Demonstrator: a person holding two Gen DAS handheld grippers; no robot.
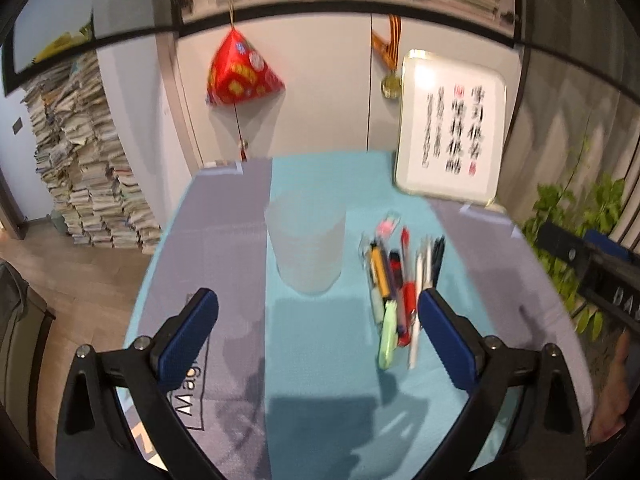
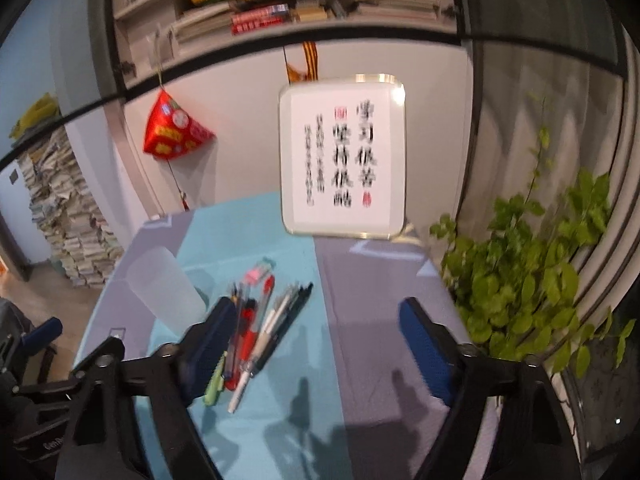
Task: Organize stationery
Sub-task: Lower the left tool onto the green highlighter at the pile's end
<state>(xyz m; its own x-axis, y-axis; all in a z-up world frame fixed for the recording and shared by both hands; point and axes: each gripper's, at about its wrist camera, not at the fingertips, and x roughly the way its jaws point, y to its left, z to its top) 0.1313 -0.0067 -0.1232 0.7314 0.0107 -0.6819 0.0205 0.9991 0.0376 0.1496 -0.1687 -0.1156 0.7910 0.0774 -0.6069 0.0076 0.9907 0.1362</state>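
A frosted translucent cup (image 1: pixel 306 246) stands upright on the teal mat (image 1: pixel 320 352); it also shows in the right wrist view (image 2: pixel 164 288). A loose pile of pens and markers (image 1: pixel 400 284) lies to the cup's right, also in the right wrist view (image 2: pixel 256 324). My left gripper (image 1: pixel 318 312) is open and empty, hovering above the mat just in front of the cup. My right gripper (image 2: pixel 316 320) is open and empty, above the mat to the right of the pens; its left finger (image 2: pixel 208 344) overlaps the pile's left side.
A framed calligraphy sign (image 1: pixel 450 128) leans at the table's back right. A leafy plant (image 2: pixel 532 280) stands off the table's right edge. A red ornament (image 1: pixel 240 72) hangs on the cabinet behind. Stacked papers (image 1: pixel 80 160) fill the floor at left.
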